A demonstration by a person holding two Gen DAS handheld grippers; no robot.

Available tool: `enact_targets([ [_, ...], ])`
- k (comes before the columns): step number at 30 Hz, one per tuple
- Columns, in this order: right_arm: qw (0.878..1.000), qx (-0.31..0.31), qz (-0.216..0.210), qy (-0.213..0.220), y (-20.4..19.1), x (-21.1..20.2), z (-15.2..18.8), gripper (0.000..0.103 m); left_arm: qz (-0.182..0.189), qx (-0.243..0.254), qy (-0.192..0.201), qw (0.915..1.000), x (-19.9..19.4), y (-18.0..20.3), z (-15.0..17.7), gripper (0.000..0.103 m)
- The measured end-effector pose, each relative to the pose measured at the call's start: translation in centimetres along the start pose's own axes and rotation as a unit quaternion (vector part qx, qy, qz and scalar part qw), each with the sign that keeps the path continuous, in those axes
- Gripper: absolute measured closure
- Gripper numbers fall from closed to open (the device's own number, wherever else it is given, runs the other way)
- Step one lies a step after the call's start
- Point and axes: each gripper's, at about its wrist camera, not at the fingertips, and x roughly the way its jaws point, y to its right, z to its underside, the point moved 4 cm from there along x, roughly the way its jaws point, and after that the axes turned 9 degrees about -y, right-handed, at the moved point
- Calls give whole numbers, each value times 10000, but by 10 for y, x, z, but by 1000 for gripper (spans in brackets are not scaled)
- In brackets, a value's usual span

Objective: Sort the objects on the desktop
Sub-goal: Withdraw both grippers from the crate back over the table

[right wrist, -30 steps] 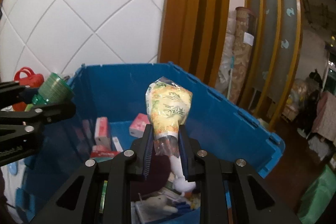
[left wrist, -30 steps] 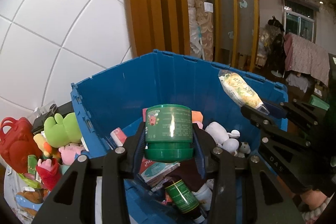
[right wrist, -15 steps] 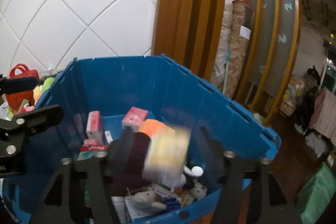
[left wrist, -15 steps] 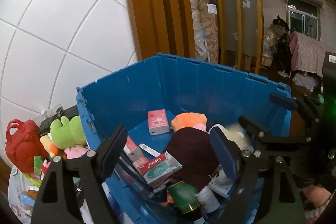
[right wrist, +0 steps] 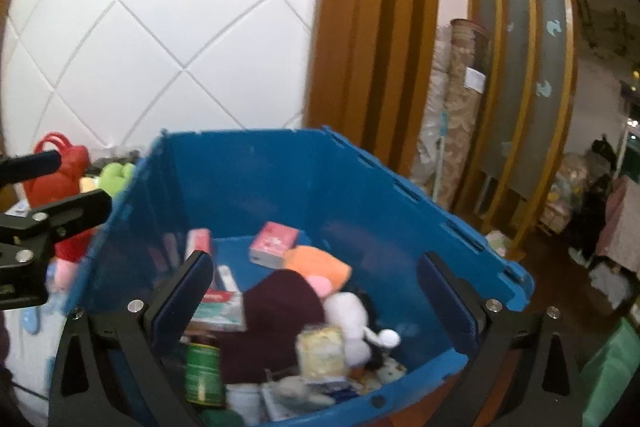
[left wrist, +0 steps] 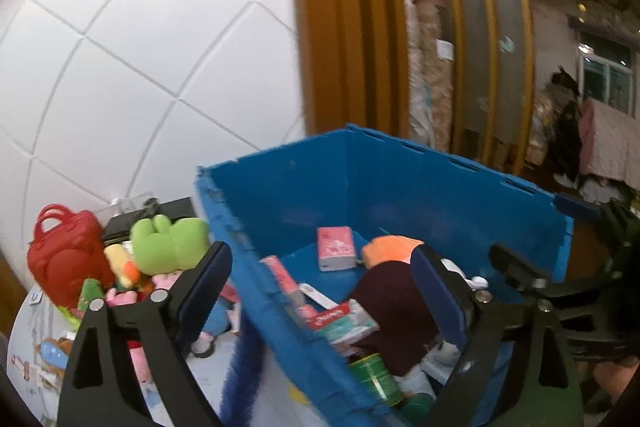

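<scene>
A blue plastic bin [left wrist: 400, 187] [right wrist: 248, 179] holds several things: pink boxes, an orange and maroon cloth, white plush toys, a green can [right wrist: 205, 373] and a yellow-green snack bag [right wrist: 322, 349]. My left gripper [left wrist: 320, 295] is open and empty above the bin's left wall. My right gripper [right wrist: 314, 301] is open and empty over the bin. The left gripper also shows at the left of the right wrist view [right wrist: 40, 211].
Left of the bin, on a table with a printed cover [left wrist: 36, 355], lie a red toy bag [left wrist: 64, 255], a green plush frog [left wrist: 168, 235] and other small toys. A white tiled wall and wooden pillars stand behind.
One second ago the left gripper held a green can and the right a snack bag. Both opened and dropped them into the bin. The left gripper has since shifted left.
</scene>
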Motion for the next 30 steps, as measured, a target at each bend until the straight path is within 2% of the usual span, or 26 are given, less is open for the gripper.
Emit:
enact_targets([
  [3,9994,-32,-294,182,-15,-13,-8,0,-139,-258,6,9996,-4,-28,8,11],
  [10,9938,-339,-932,493,-75,-34,-26,0,-742,-780,-157,9941,-11,-110,36,11],
  [16,9885,-631,-1194,674,-136,-55,-41,0,-1161,-1142,-234,9864,-25,-185,63,11],
  [19,9866,-788,-1160,830,-169,-69,-47,0,-1294,-1311,-347,9823,-30,-221,82,11],
  [22,9861,-861,-1201,753,-196,-74,-51,0,-1414,-1444,-497,9781,-32,-259,102,11],
  [24,9837,-873,-1407,703,-215,-78,-52,0,-1521,-1504,-599,9750,-33,-283,117,11],
  [26,9814,-889,-1575,643,-236,-79,-51,0,-1654,-1616,-745,9700,-32,-310,135,11],
  [30,9807,-1041,-1608,380,-278,-64,-45,0,-1830,-1858,-1067,9595,-26,-360,178,11],
])
